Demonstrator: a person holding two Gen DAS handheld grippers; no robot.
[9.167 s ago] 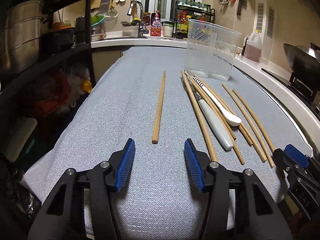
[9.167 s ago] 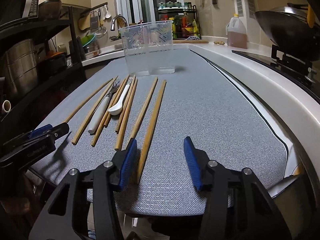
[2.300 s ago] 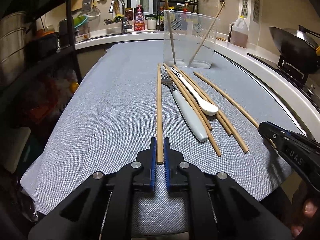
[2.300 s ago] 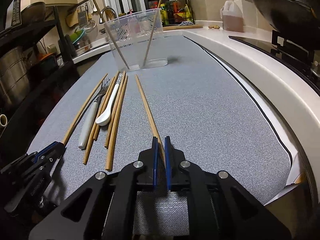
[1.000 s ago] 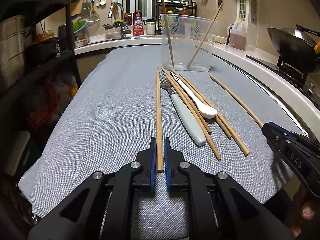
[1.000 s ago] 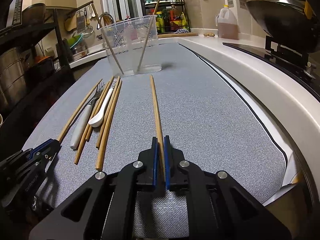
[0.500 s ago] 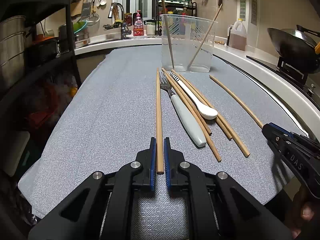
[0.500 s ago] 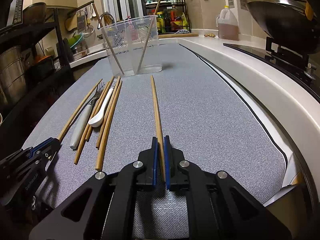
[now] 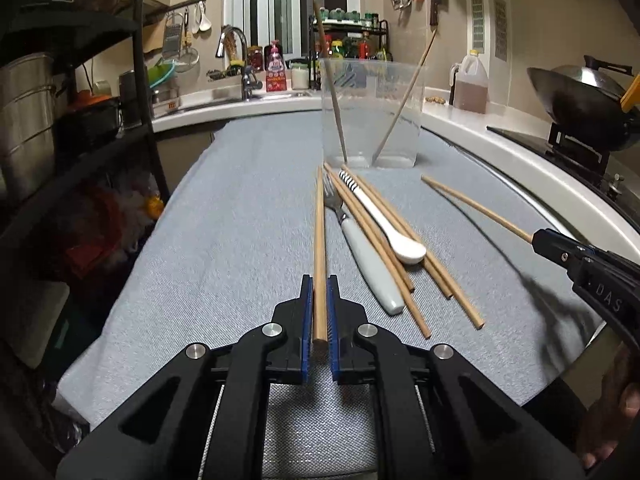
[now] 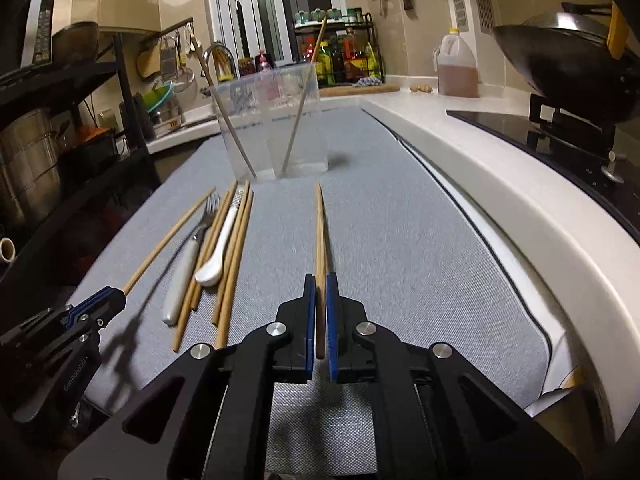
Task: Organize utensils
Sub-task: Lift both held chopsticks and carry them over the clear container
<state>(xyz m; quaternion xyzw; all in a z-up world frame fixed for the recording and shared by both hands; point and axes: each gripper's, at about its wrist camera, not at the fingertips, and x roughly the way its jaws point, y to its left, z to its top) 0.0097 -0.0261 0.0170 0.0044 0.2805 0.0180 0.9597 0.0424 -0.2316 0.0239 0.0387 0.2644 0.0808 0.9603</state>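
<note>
My left gripper (image 9: 319,280) is shut on the near end of a wooden chopstick (image 9: 319,224) that points at the clear plastic container (image 9: 372,112). My right gripper (image 10: 320,278) is shut on another chopstick (image 10: 320,232), lifted a little off the grey mat (image 10: 400,240). Two chopsticks lean inside the container (image 10: 276,128). Between the grippers lie a white-handled fork (image 9: 368,264), a white spoon with a striped handle (image 9: 384,220) and several loose chopsticks (image 9: 440,284). The right gripper (image 9: 538,240) shows at the right of the left wrist view, the left gripper (image 10: 118,298) at the lower left of the right wrist view.
A dark shelf rack with steel pots (image 9: 28,120) stands left of the mat. A white counter edge (image 10: 520,200) runs along the right, with a wok (image 10: 560,64) on a stove and an oil jug (image 10: 456,68). A sink and tap (image 9: 236,64) lie behind the container.
The right gripper has risen a little with its chopstick, whose far tip now sits higher against the mat. The left gripper holds its chopstick almost where it was.
</note>
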